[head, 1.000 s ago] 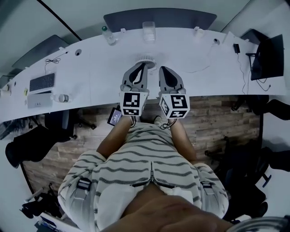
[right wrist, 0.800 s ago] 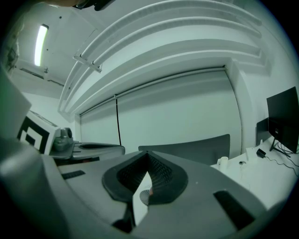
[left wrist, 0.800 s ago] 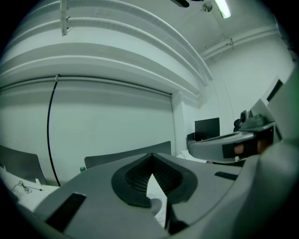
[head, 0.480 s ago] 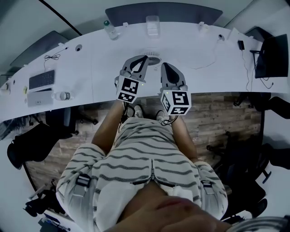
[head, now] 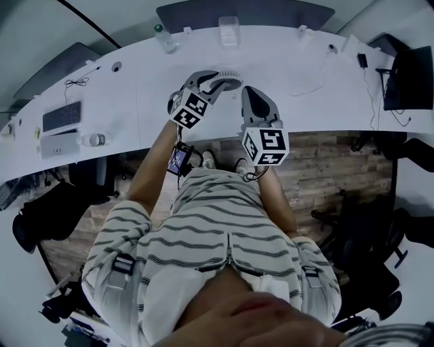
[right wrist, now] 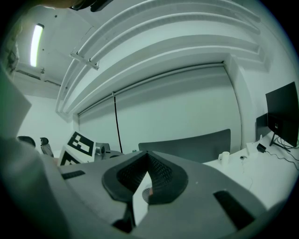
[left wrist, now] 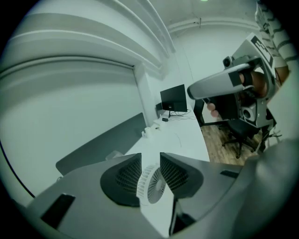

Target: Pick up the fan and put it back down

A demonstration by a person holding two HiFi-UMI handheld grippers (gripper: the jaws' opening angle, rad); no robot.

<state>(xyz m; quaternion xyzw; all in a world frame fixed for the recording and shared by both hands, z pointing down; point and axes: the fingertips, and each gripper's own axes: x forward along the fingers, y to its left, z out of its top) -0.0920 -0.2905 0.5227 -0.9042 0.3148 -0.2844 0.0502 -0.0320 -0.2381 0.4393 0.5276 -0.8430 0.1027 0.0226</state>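
White fan (left wrist: 151, 185) sits free between the left tool's (left wrist: 150, 157) jaws, just opened apart.

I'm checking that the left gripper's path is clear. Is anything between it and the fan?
Nothing visible stands in the way. The fan stands on the white desk, right between the jaws of the left gripper, which have just been opening.

Curved white desk (head: 325, 101), backed along its far edge by a dark partition panel (head: 244, 12). On the desk: keyboard (head: 62, 116) at far left, capped bottle (head: 165, 39) and clear container (head: 229, 32) near the panel, black monitor (head: 407, 78) at far right. Wood-plank floor (head: 325, 162) beneath.
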